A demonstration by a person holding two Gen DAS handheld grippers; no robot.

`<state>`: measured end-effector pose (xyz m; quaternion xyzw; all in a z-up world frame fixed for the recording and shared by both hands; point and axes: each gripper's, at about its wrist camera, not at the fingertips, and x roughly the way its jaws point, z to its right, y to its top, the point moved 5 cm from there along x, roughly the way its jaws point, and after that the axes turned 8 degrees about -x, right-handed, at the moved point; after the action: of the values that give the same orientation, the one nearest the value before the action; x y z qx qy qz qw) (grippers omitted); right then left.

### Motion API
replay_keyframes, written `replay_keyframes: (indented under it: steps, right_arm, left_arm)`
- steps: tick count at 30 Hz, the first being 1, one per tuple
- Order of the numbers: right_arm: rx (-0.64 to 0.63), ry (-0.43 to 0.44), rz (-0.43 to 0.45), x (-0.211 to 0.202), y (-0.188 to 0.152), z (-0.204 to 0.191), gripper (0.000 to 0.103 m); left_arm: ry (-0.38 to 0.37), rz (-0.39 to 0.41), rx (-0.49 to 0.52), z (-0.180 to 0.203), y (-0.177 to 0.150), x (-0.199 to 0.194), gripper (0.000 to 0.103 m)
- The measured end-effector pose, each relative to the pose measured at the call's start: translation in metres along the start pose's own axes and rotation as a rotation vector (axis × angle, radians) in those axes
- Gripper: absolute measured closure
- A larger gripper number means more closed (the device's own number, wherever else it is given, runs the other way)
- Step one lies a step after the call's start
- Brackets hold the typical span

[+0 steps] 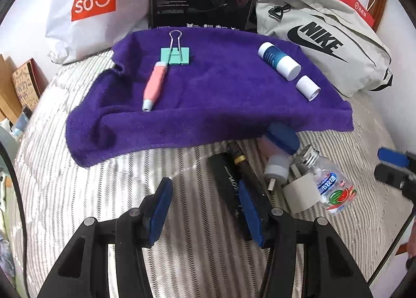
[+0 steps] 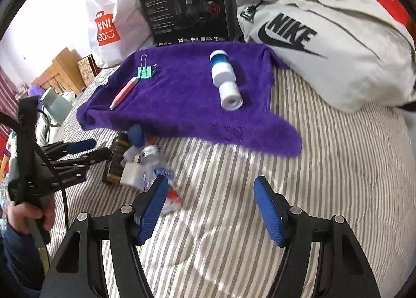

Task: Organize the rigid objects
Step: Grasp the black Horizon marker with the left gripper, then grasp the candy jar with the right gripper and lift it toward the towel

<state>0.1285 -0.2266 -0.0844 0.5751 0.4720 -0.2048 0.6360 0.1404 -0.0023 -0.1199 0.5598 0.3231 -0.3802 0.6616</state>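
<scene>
Rigid objects, left wrist view: a pink pen (image 1: 155,84) and a green binder clip (image 1: 179,55) lie touching on the purple towel (image 1: 208,95); a blue-and-white tube (image 1: 279,60) and a white cap (image 1: 308,88) lie just beside each other near its right side.
Heap on the bed: a black case (image 1: 235,181), a clear mint bottle (image 1: 331,190), a white adapter (image 1: 303,195) and a blue-capped item (image 1: 282,136) crowd together at the towel's near edge, on the striped bedding (image 1: 104,194).
Left tool (image 1: 205,207): spread, nothing between its pads, hanging over the bedding just left of the heap.
Risk, left: its right pad sits in front of the black case; I judge a careless close could nudge the case into the bottle and scatter the heap.
Risk, surface: the bedding is soft and uneven, so round things may roll once bumped.

Rigid objects, right wrist view: the tube (image 2: 219,67) and cap (image 2: 230,96) lie end to end on the towel (image 2: 182,105), well apart from the pen (image 2: 124,94).
Right tool (image 2: 210,209): spread, empty, above bare stripes; the mint bottle (image 2: 158,165) lies by its left pad.
Left tool, seen from here (image 2: 78,152): held in a hand (image 2: 28,216), close to the same heap.
Risk, both: both tools hover near one heap and could collide if they reach together.
Risk, towel: dragging the overhanging corner could tip the cap and tube off.
</scene>
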Motion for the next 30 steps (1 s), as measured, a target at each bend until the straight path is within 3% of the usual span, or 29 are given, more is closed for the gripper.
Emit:
replay_keyframes:
  steps: [4, 8, 15, 20, 22, 24, 25, 30]
  right_arm:
    - [0.028, 0.005, -0.012, -0.001, -0.014, 0.002, 0.034]
    - [0.044, 0.007, -0.021, 0.001, -0.021, 0.003, 0.034]
    - [0.042, 0.01, -0.023, 0.002, -0.024, 0.003, 0.034]
    - [0.04, 0.031, -0.015, 0.007, -0.023, -0.002, 0.034]
    - [0.037, 0.043, -0.012, 0.011, -0.021, -0.006, 0.034]
    - [0.027, 0.06, -0.016, 0.015, -0.019, -0.011, 0.034]
    - [0.014, 0.07, -0.016, 0.017, -0.018, -0.016, 0.034]
    - [-0.052, 0.092, -0.023, 0.026, -0.011, -0.034, 0.034]
  left_arm:
    - [-0.002, -0.013, 0.009, 0.009, -0.003, 0.002, 0.052]
    - [0.042, -0.011, 0.031, 0.015, -0.006, 0.005, 0.051]
    - [0.078, 0.013, 0.073, 0.0, -0.011, -0.003, 0.052]
    - [0.057, 0.015, 0.097, 0.002, -0.01, 0.001, 0.053]
    - [0.051, 0.018, 0.119, 0.007, -0.009, 0.003, 0.06]
    - [0.04, 0.015, 0.128, 0.012, -0.007, 0.004, 0.079]
    - [0.042, 0.015, 0.134, 0.014, -0.007, 0.004, 0.082]
    - [0.026, 0.018, 0.138, 0.014, -0.006, 0.005, 0.082]
